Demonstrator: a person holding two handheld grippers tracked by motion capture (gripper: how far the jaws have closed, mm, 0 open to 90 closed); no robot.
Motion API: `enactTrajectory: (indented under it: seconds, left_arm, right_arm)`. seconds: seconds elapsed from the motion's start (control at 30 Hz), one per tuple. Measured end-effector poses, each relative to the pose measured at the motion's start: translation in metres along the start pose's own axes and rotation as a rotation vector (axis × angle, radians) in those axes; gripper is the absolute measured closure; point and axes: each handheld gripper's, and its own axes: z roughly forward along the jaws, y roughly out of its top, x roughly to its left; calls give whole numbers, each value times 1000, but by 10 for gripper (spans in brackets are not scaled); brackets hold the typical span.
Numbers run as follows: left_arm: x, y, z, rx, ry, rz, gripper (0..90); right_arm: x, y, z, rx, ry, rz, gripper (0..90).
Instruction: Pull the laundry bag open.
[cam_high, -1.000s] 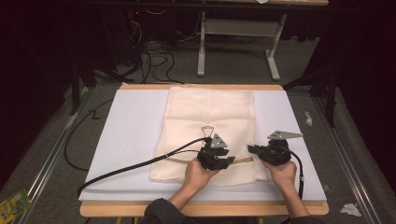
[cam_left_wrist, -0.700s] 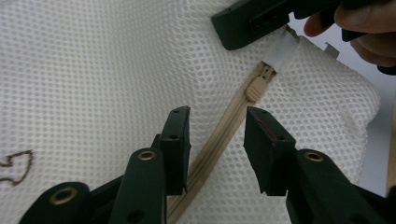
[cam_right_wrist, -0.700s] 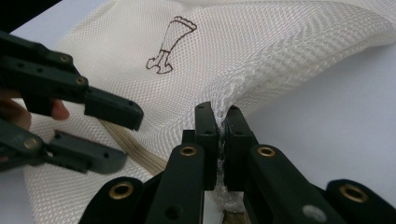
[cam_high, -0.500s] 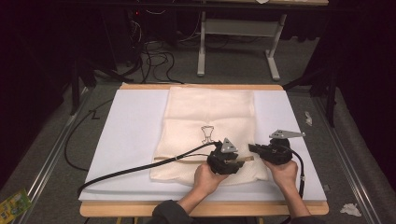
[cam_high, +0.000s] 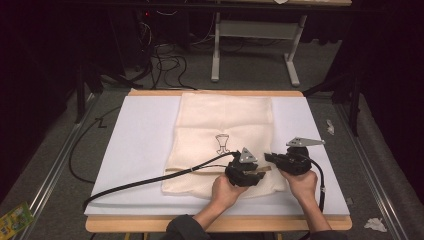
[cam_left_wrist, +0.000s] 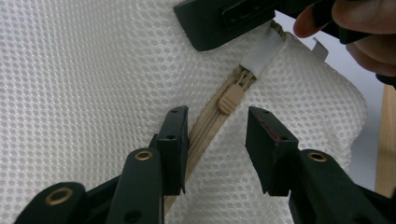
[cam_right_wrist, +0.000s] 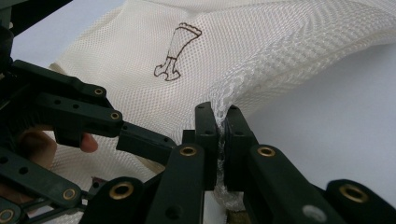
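Zipping step: right tool (cam_right_wrist: 220, 126) clamps mesh bag (cam_high: 225, 125) edge near table's front edge; left tool (cam_left_wrist: 217, 135), half-open and just widening, empty, straddles zipper pull (cam_left_wrist: 229, 99); next, pinch pull.

One cream mesh bag (cam_high: 222, 142) lies on one white sheet (cam_high: 140, 145), which covers one wooden table (cam_high: 215, 224). The bag carries one small brown printed figure (cam_high: 222, 143) near its middle and one tan zipper (cam_left_wrist: 205, 128) along its near edge, with one zipper pull (cam_left_wrist: 230, 99) on it. Two black grippers work at that near edge: the left gripper (cam_high: 260, 176) and the right gripper (cam_high: 269, 157), each trailing one black cable. Two hands hold them, one apiece. On the floor lie two crumpled white scraps, both at the right, and one green packet (cam_high: 14, 219) at the near left.
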Motion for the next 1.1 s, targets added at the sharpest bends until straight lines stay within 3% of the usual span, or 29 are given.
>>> enactTrajectory:
  seconds: [0.57,0.73,1.1]
  left_arm:
    - [-2,-1,4,-11,-10,36,646]
    - [-4,-2,3,-7,-5,37,642]
    - [-10,-3,-3,-3,26,79,635]
  right_arm:
    - [1,0,4,-3,5,-4,882]
    - [2,-1,5,5,4,-7,882]
    - [2,-2,3,-7,10,-1,882]
